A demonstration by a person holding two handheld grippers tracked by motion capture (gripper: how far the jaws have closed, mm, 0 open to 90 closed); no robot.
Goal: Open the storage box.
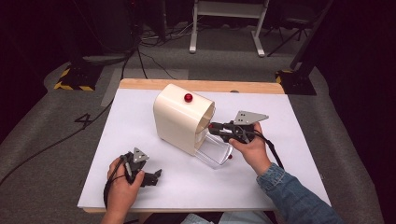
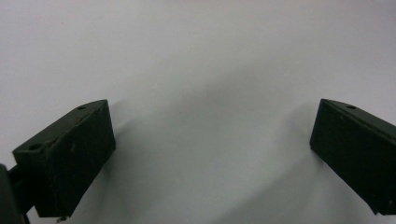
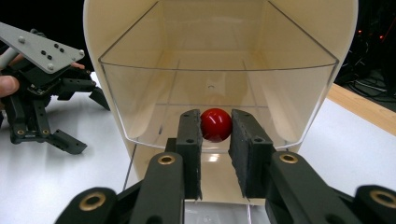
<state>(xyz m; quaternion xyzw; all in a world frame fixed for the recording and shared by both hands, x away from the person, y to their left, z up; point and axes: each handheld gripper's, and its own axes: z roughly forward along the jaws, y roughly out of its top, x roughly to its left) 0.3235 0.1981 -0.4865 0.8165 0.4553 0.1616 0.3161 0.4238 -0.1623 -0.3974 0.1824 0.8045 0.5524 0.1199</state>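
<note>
Okay, quick rundown for you:

Red knob (image 3: 216, 124): small glossy ball on the front of the clear drawer, sitting right between your right gripper's pads; in the high view it's a tiny red dot at the jaw tips.

Clear drawer (image 3: 140, 93): see-through bin, pulled partway out of the cream housing, its front wall facing you (interior looks bare from the right gripper view).

Cream housing (image 1: 175, 119): rounded box standing upright near the middle of the white table top (image 1: 140, 186), open side turned toward your right hand; a second red ball (image 1: 188, 97) sits on its top.

Right gripper (image 3: 216, 140): jaws narrow, pinched onto the red knob from both sides; pads touch it. Your right hand (image 1: 252, 149) grips the handle just right of the drawer, denim sleeve (image 1: 294, 196) behind it.

Left gripper (image 1: 156, 175): jaws spread wide, nothing between them; in its own view they point at bare white surface. It rests low over the near-left part of the table, well apart from the housing, held in your left hand (image 1: 122, 184).

Surroundings: wooden table edge (image 1: 201, 85) at the far side, grey floor (image 1: 42, 126) with cables beyond, dark room.
</note>
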